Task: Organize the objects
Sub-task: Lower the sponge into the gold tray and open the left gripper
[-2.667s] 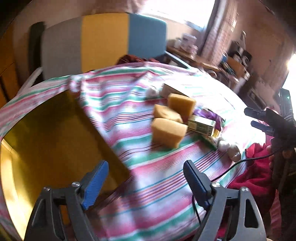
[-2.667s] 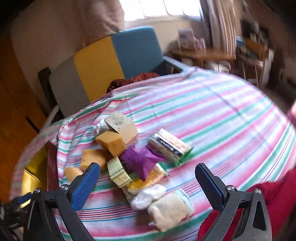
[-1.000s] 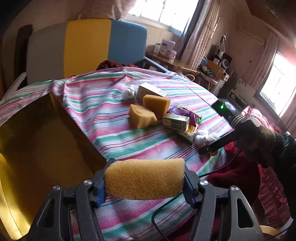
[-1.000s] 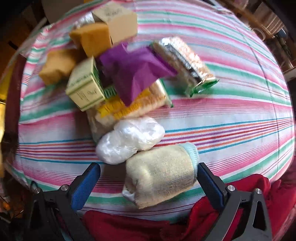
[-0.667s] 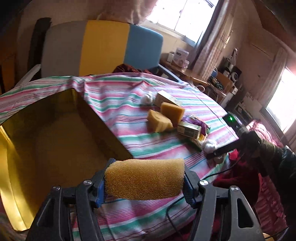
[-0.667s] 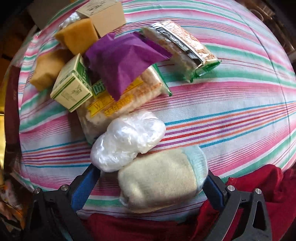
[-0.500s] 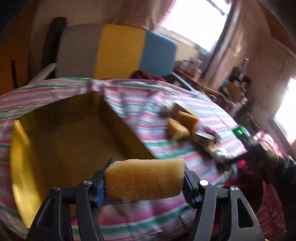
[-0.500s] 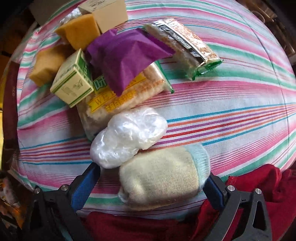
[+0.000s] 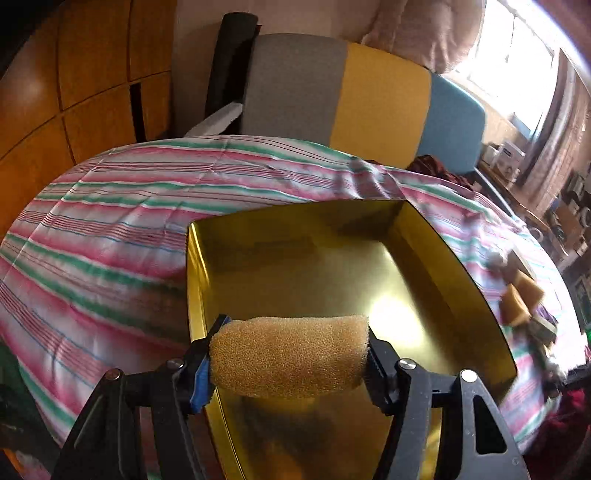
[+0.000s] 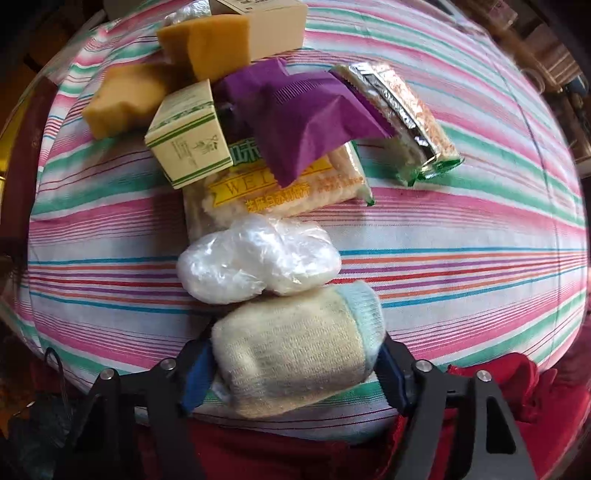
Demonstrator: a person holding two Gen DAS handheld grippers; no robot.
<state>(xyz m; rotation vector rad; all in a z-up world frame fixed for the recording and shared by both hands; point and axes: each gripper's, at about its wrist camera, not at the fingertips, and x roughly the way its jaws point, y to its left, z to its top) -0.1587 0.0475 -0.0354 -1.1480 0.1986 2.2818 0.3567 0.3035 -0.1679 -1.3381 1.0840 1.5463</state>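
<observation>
In the left wrist view, the left hand-held gripper (image 9: 290, 363) pinches a coarse, porous tan sponge (image 9: 290, 356), squeezed into a rounded roll between its blue-padded black fingers; the sponge hangs over the near end of a shallow rectangular gold tray (image 9: 458, 266) with a glossy, mirror-like floor and thin upright walls; the tray lies on the striped cloth (image 9: 110, 229) that covers the counter, a soft wrinkled fabric in pink, green and white bands; two more sponge blocks (image 9: 521, 299) sit blurred near the counter's far right edge; behind the counter stands a padded chair (image 9: 343, 96) in grey, yellow and blue panels.

In the right wrist view, the right hand-held gripper (image 10: 295, 363) is pressed onto a rolled knitted sock (image 10: 295, 354), cream with a pale blue cuff, fuzzy and lumpy, at the counter's near edge; touching it on the far side lies a crinkled clear plastic bundle (image 10: 258, 258), white and glossy; beyond that lies a flat cracker packet (image 10: 288, 192) with yellow print, partly under a purple pouch (image 10: 295, 110) and a small green-striped carton (image 10: 188, 140); a foil-ended snack bar (image 10: 402, 110) lies to the right; yellow sponge blocks (image 10: 125, 98) and a beige box (image 10: 273, 26) crowd the far left corner of the heap.
</observation>
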